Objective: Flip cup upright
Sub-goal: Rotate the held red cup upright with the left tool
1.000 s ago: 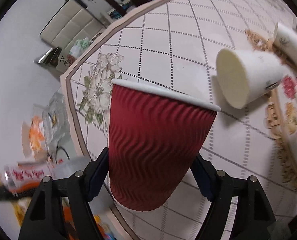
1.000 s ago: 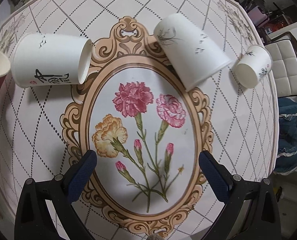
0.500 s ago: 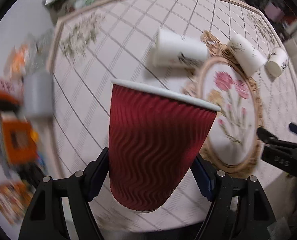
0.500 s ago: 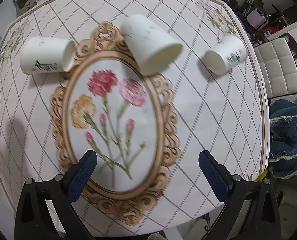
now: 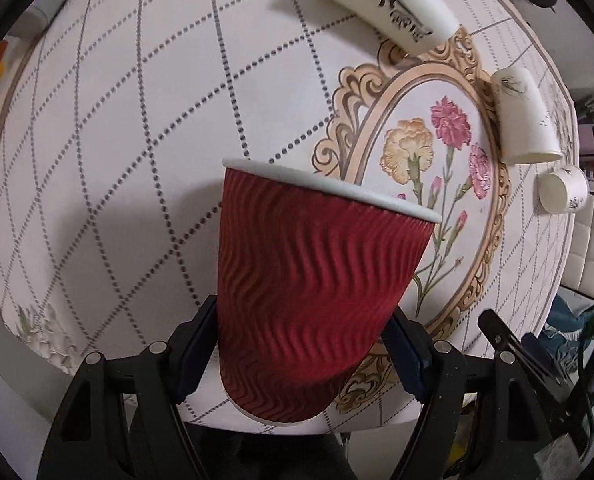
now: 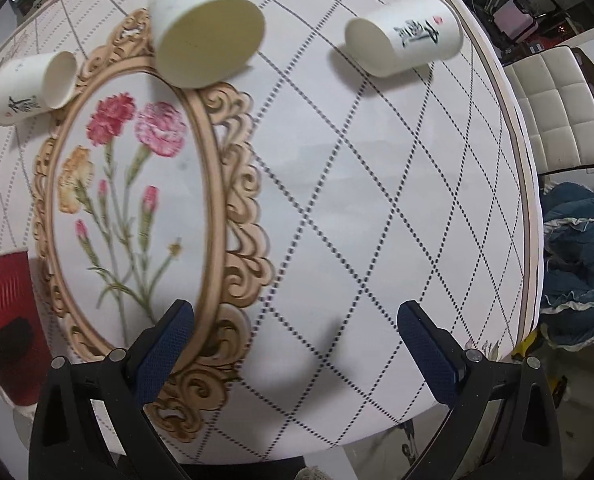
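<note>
My left gripper [image 5: 301,344] is shut on a red ribbed paper cup [image 5: 309,296], held rim-up and slightly tilted above the near edge of the table. The cup also shows at the left edge of the right wrist view [image 6: 5,320]. Three white paper cups lie on their sides: one with black calligraphy at the left [image 6: 29,84], a larger one at the top of the floral frame [image 6: 205,32], and one with calligraphy at the far right [image 6: 409,40]. My right gripper [image 6: 297,340] is open and empty above the near part of the table.
The round table [image 6: 377,200] has a dotted diamond cloth with an ornate floral oval [image 6: 137,200]. A white padded chair [image 6: 557,120] and blue fabric [image 6: 577,260] are at the right. My right gripper's arm shows at the lower right of the left wrist view [image 5: 537,360].
My left gripper has swung with the red cup from the table's left side toward the near edge. My right gripper has shifted right, so the white cups appear further left.
</note>
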